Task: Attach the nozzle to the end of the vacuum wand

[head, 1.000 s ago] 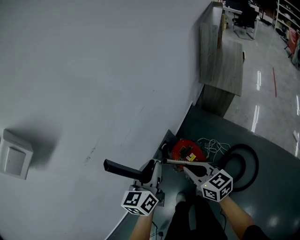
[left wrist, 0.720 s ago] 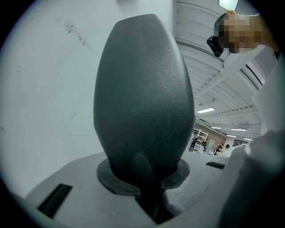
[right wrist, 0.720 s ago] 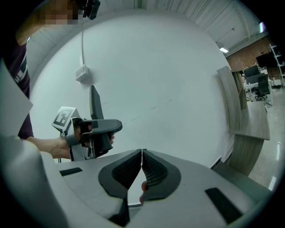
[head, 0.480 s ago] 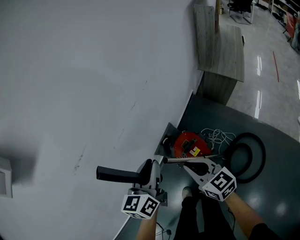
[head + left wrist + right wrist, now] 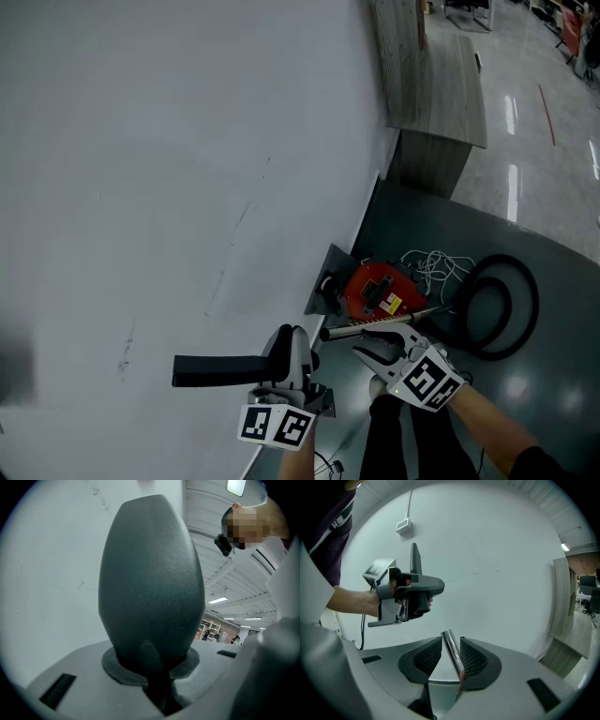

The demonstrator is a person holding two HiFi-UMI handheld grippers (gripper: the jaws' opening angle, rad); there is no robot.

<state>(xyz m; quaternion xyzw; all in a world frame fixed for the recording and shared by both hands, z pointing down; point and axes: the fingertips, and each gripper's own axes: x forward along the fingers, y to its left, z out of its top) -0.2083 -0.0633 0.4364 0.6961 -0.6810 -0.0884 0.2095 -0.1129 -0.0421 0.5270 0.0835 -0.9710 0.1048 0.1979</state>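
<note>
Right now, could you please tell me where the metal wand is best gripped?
Grip the wand on its straight tube, just behind the free end, from the person's side with jaws across it: it lies nearly level, that end near the nozzle.

No words or numbers can be read. The yellow label [image 5: 391, 303] on the red vacuum body [image 5: 367, 281] is too small to make out, and the marker cubes [image 5: 275, 427] bear only black-and-white square patterns, no letters
</note>
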